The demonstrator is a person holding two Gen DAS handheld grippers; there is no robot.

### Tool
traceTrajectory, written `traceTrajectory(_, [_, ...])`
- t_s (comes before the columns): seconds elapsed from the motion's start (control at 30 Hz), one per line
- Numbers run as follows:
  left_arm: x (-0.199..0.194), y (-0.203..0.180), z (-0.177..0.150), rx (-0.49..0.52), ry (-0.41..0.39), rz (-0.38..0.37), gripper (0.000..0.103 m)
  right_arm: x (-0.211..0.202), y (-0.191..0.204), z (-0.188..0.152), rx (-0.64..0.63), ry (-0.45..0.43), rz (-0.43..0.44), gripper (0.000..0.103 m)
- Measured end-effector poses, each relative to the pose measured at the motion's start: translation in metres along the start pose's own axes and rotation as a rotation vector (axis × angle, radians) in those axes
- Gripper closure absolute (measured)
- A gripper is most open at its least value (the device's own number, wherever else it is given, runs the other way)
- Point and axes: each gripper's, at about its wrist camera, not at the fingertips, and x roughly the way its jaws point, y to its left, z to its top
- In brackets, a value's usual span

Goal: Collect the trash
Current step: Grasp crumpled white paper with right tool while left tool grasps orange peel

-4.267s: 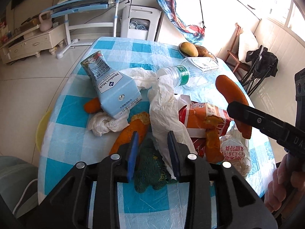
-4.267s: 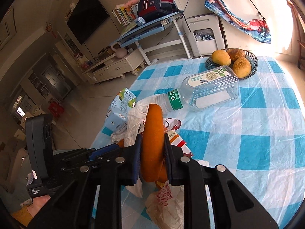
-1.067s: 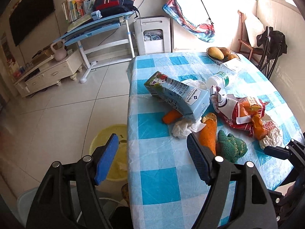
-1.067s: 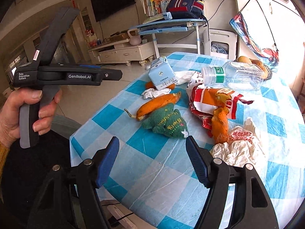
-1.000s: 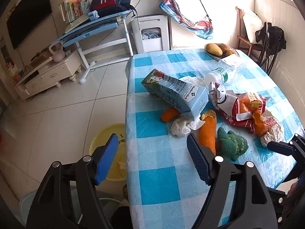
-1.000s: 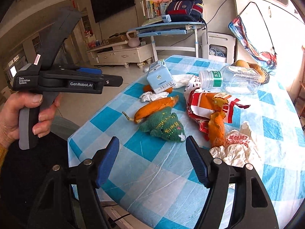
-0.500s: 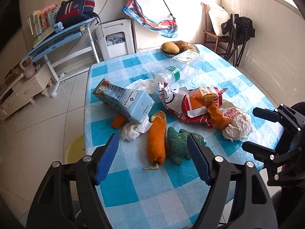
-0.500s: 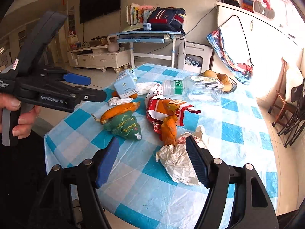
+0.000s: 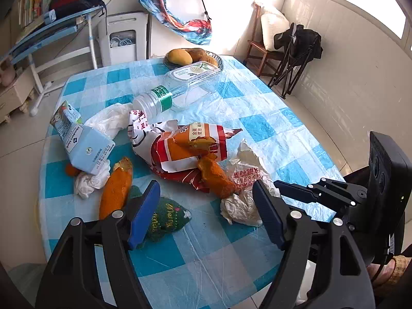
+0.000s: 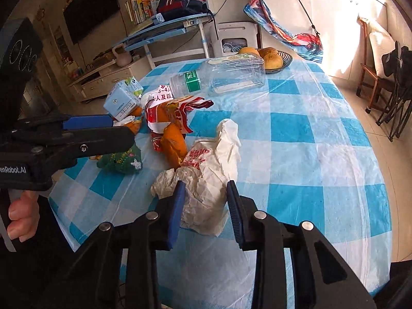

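Observation:
A crumpled white plastic bag (image 10: 206, 193) with red print lies near the table's front edge. My right gripper (image 10: 204, 213) is closing on it, the bag filling the gap and touching both pads. The bag (image 9: 244, 180) and the right gripper (image 9: 279, 184) beside it also show in the left wrist view. My left gripper (image 9: 206, 213) hovers open and holds nothing, above a green knitted piece (image 9: 167, 219). Behind lie orange peels (image 9: 216, 177), a red-and-white snack bag (image 9: 190, 149), a blue milk carton (image 9: 82, 141), tissues (image 9: 87, 182) and a clear bottle (image 9: 185, 87).
The round table (image 9: 283, 118) has a blue-checked plastic cover. A bowl of fruit (image 9: 191, 56) stands at its far edge. Folding chairs (image 9: 296, 51) are at the right, a desk (image 10: 167, 31) and a white appliance (image 9: 123, 41) behind. A hand (image 10: 23, 213) holds the left gripper.
The right gripper's jaws have narrowed from wide open to around the white bag. Both grippers swung over the table toward the trash; the left stayed open.

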Motion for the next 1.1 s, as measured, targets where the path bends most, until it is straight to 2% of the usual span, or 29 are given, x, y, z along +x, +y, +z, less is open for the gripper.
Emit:
traceTrajectory(0.03, [0.004, -0.002, 0.001, -0.019, -0.001, -0.002, 0.032, -0.002, -0.001, -0.001, 0.000, 0.002, 0.001, 0.081])
traceTrajectory(0.13, [0.019, -0.005, 0.001, -0.084, 0.015, 0.028, 0.032, -0.006, -0.006, -0.005, 0.006, 0.008, 0.011, 0.082])
traceTrajectory(0.23, [0.034, -0.001, 0.001, -0.169, 0.041, 0.039, 0.039, -0.007, -0.010, -0.006, 0.018, 0.013, 0.024, 0.081])
traceTrajectory(0.27, [0.038, 0.000, 0.001, -0.194, 0.046, 0.038, 0.042, -0.008, -0.011, -0.006, 0.027, 0.006, 0.026, 0.077])
traceTrajectory(0.33, [0.046, 0.001, -0.001, -0.227, 0.057, 0.051, 0.050, -0.010, -0.016, -0.005, 0.050, -0.014, 0.040, 0.049])
traceTrajectory(0.4, [0.055, 0.000, -0.003, -0.236, 0.077, 0.067, 0.060, -0.008, -0.018, -0.004, 0.060, -0.023, 0.045, 0.044])
traceTrajectory(0.5, [0.061, -0.001, -0.007, -0.222, 0.082, 0.089, 0.071, 0.002, -0.020, -0.003, 0.068, -0.006, 0.049, 0.044])
traceTrajectory(0.57, [0.058, -0.001, -0.006, -0.200, 0.070, 0.103, 0.082, 0.009, -0.021, -0.001, 0.074, 0.003, 0.065, 0.049])
traceTrajectory(0.63, [0.050, 0.001, -0.006, -0.192, 0.057, 0.107, 0.085, 0.011, -0.017, 0.000, 0.059, 0.013, 0.088, 0.072])
traceTrajectory(0.73, [0.038, 0.005, -0.010, -0.174, 0.045, 0.100, 0.089, 0.003, -0.009, -0.001, 0.026, 0.010, 0.082, 0.078])
traceTrajectory(0.93, [0.012, 0.010, -0.017, -0.135, 0.002, 0.074, 0.090, -0.008, -0.009, -0.004, 0.050, 0.012, 0.109, 0.081])
traceTrajectory(1.1, [-0.012, 0.008, -0.020, -0.096, -0.064, 0.067, 0.090, -0.011, -0.004, -0.005, 0.052, 0.005, 0.121, 0.081])
